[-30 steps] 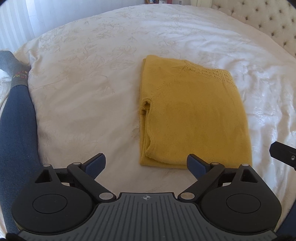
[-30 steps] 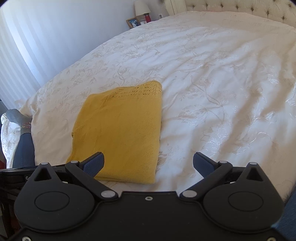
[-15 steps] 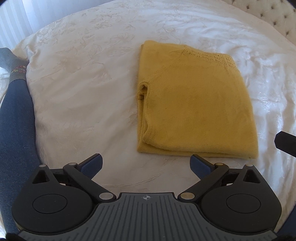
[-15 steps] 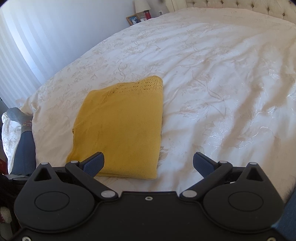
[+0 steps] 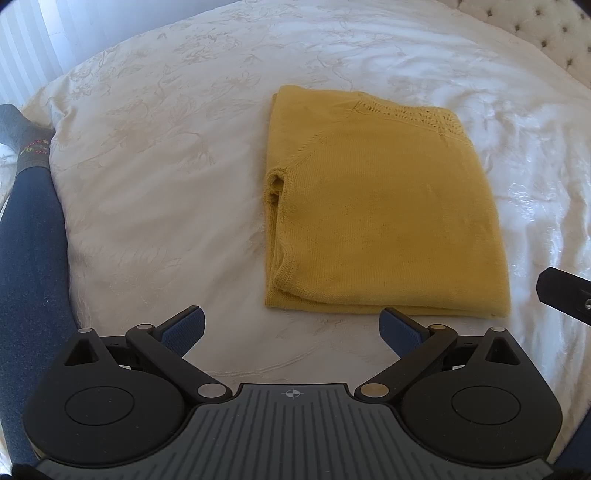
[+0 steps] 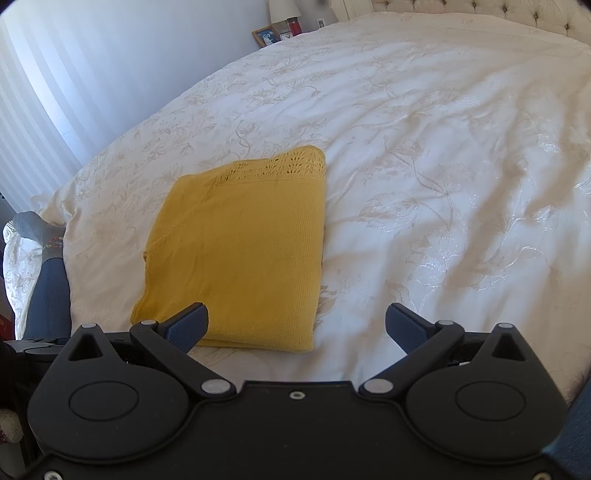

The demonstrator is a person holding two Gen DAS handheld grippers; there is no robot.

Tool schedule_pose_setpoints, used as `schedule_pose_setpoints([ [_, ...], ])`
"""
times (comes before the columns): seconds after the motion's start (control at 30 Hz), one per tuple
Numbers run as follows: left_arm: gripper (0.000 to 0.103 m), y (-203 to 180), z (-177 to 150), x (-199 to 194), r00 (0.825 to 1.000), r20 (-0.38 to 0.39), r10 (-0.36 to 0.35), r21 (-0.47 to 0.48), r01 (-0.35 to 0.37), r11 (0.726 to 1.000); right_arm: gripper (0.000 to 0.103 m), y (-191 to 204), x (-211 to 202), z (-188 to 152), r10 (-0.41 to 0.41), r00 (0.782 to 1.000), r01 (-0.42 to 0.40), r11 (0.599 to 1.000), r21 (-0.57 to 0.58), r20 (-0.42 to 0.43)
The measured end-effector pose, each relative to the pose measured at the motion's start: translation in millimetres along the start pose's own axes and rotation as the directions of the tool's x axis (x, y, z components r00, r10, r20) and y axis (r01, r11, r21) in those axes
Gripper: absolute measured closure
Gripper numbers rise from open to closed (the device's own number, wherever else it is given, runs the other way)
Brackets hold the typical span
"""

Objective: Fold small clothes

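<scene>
A yellow knit sweater [image 5: 380,218] lies folded into a neat rectangle on the white bedspread [image 5: 155,177]. It also shows in the right wrist view [image 6: 240,251]. My left gripper [image 5: 291,326] is open and empty, hovering just short of the sweater's near edge. My right gripper [image 6: 295,325] is open and empty, above the sweater's near right corner. Part of the right gripper's body [image 5: 565,295] shows at the right edge of the left wrist view.
A person's leg in blue trousers and a grey sock [image 5: 29,221] lies along the bed's left edge. A tufted headboard [image 6: 480,11] is at the far end. A nightstand with a lamp and a photo frame [image 6: 266,35] stands beyond the bed.
Both grippers have drawn back slightly from the folded sweater and stayed open. The sweater has not moved.
</scene>
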State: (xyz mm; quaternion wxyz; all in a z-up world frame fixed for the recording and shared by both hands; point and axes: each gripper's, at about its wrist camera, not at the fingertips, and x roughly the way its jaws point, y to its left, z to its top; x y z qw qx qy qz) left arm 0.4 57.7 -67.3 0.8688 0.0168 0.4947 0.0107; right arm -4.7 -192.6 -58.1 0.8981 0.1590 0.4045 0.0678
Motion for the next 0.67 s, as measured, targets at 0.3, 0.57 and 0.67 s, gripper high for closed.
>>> schedule_pose_setpoints([
  [0.3, 0.0, 0.6, 1.3, 0.9, 1.0, -0.001, 0.01, -0.004, -0.01, 1.0, 0.001, 0.9, 1.0, 0.1, 0.002, 1.0, -0.002, 1.0, 0.0, -0.002],
  [0.57, 0.0, 0.1, 0.6, 1.0, 1.0, -0.001, 0.012, -0.007, -0.012, 1.0, 0.001, 1.3, 1.0, 0.0, 0.002, 1.0, -0.002, 1.0, 0.0, -0.002],
  [0.67, 0.0, 1.0, 1.4, 0.9, 1.0, -0.002, 0.003, -0.003, -0.003, 1.0, 0.001, 1.5, 1.0, -0.1, 0.002, 1.0, -0.002, 1.0, 0.0, -0.002],
])
